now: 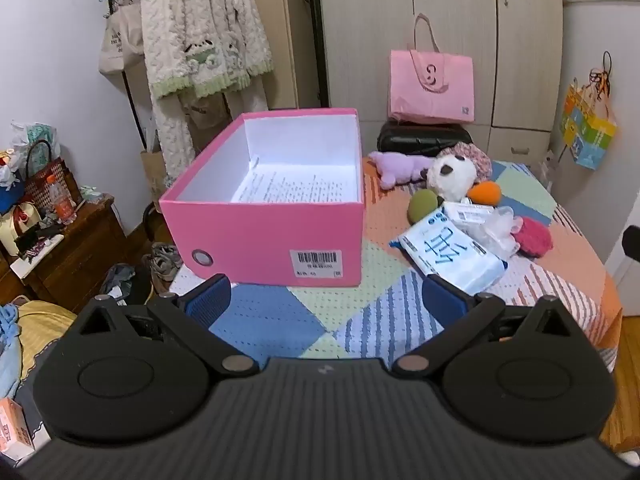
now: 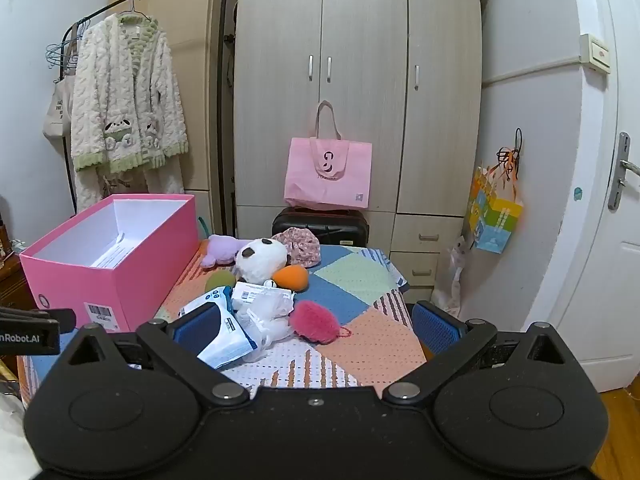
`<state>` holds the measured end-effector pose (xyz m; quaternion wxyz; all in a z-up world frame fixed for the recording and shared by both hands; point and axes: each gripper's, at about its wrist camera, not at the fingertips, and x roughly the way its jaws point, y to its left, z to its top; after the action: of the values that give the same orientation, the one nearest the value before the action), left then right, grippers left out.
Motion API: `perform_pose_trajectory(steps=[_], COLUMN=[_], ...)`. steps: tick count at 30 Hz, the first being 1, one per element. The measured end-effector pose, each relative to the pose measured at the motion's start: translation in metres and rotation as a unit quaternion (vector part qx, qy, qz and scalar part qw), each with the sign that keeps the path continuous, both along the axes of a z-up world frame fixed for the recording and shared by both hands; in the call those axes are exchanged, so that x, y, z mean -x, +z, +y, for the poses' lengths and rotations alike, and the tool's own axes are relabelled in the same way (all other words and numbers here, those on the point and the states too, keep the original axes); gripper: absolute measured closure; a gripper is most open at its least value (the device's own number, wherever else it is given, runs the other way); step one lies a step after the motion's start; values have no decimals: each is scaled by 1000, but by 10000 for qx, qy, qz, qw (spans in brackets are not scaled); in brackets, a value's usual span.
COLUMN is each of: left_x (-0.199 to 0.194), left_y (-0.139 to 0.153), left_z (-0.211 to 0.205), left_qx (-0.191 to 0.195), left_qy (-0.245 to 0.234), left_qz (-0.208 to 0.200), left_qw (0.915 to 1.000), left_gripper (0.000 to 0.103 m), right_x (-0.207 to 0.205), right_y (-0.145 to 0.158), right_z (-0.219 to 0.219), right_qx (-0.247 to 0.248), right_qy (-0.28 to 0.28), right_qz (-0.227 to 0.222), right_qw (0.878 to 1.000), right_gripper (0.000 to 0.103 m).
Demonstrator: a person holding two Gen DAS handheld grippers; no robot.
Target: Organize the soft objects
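step: start of sort, nothing picked yet; judging by the layout, the soft items go into the box
left gripper [image 1: 326, 294]: fingers spread wide, nothing between them, facing the pink box [image 1: 276, 236]
right gripper [image 2: 316, 326]: fingers spread wide, empty, aimed at the pile; the tissue pack [image 2: 224, 332] sits just ahead of its left pad
box: open-topped, on the patchwork bedspread [image 1: 272, 320], only printed paper [image 1: 296, 188] inside
pile: beside the box — panda plush [image 2: 260, 260], purple plush [image 2: 222, 250], orange ball [image 2: 291, 277], olive ball [image 2: 219, 280], magenta puff [image 2: 316, 322], floral cloth [image 2: 300, 246]
next: right closes in on the nearest soft item, probably the magenta puff; centre it between the pads, grip gently, avoid the crinkled plastic [image 2: 268, 312]
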<state>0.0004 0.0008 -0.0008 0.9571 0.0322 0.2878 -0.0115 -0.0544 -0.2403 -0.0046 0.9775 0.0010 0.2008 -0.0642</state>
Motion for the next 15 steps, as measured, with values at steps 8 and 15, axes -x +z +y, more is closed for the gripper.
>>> perform_pose_trajectory(steps=[8, 15], left_x=[-4, -2], left_y=[-9, -10], left_z=[-10, -6], left_qx=[-177, -17], left_qy=[-139, -215], left_qz=[320, 347], left_qw=[9992, 9992], left_gripper=[0, 0], right_x=[4, 6], right_y=[-2, -5], right_z=[-2, -1], right_qx=[23, 54], right_qy=[11, 28], right_qz=[42, 69], right_qw=[10000, 10000], right_gripper=[0, 0])
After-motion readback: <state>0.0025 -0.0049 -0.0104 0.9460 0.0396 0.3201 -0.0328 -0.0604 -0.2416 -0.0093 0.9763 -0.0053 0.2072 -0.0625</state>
